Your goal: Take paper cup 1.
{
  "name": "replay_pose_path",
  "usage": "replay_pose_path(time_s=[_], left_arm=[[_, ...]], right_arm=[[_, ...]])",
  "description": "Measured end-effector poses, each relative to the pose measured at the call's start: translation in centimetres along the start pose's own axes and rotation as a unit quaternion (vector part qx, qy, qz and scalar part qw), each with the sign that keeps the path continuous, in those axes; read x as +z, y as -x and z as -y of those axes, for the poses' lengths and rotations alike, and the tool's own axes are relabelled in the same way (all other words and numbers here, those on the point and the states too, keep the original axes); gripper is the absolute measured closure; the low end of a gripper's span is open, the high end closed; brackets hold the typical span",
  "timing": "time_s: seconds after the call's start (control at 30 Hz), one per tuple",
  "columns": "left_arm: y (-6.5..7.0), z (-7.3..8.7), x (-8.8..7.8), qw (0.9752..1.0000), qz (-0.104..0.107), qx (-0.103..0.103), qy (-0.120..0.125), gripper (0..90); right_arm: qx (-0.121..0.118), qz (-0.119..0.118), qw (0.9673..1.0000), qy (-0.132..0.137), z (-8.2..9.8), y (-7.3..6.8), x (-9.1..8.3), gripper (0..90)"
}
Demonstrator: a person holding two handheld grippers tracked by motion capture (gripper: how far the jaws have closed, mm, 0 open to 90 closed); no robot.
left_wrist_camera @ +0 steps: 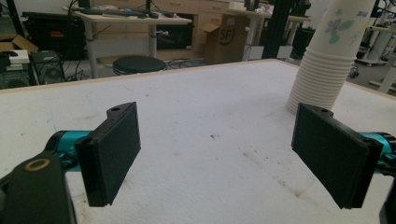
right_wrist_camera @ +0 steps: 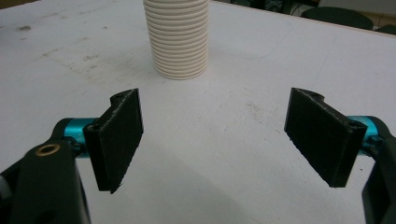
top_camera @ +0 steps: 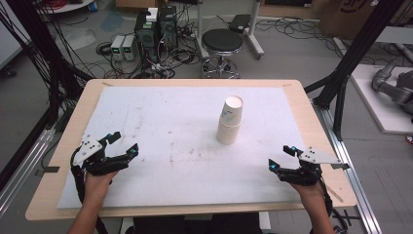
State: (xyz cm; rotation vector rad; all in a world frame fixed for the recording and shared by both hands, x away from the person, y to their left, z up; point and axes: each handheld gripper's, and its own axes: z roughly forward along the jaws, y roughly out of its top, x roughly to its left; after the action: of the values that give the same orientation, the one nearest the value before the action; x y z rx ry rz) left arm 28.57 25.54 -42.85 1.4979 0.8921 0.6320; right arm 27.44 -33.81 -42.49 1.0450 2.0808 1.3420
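A tall stack of paper cups [top_camera: 230,121] stands upright on the white mat, right of the middle; its top cup has a floral print. The same stack [left_wrist_camera: 329,56] rises at the far right of the left gripper view, and its ribbed lower part [right_wrist_camera: 176,37] stands ahead in the right gripper view. My left gripper [top_camera: 122,144] rests near the front left of the mat, open, nothing between its pads [left_wrist_camera: 116,149]. My right gripper [top_camera: 282,157] sits at the front right, also open and empty, its pads [right_wrist_camera: 119,135] wide apart.
The white mat [top_camera: 160,126] covers a wooden table [top_camera: 63,141]. Beyond the far edge stand a black stool [top_camera: 222,46], computer boxes [top_camera: 156,29] and tangled cables on the floor. Black frame posts [top_camera: 350,58] flank the table's right side.
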Motion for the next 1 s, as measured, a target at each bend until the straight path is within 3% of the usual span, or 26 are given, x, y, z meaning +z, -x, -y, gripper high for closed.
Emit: replay_pose_path(time_s=[0.3, 0.53, 0.77, 1.0], left_arm=[[-0.21, 0.09, 0.22, 1.0000, -0.003, -0.006, 0.001, 15.7], [-0.18, 0.08, 0.19, 0.9999, -0.008, 0.008, 0.003, 15.9], [0.28, -0.21, -0.02, 1.0000, 0.004, 0.003, 0.004, 15.7], [0.55, -0.26, 0.16, 0.9999, 0.012, 0.004, 0.003, 15.6]], right_arm=[[0.007, 0.002, 1.0000, 0.006, 0.09, 0.24, -0.16, 20.1], [0.007, 0.005, 0.9999, 0.007, 0.21, 0.14, -0.36, 20.1], [0.019, 0.002, 0.9998, 0.011, 0.17, 0.11, -0.49, 20.1], [0.011, -0.007, 0.9999, 0.008, -0.27, -0.30, -0.50, 20.0]])
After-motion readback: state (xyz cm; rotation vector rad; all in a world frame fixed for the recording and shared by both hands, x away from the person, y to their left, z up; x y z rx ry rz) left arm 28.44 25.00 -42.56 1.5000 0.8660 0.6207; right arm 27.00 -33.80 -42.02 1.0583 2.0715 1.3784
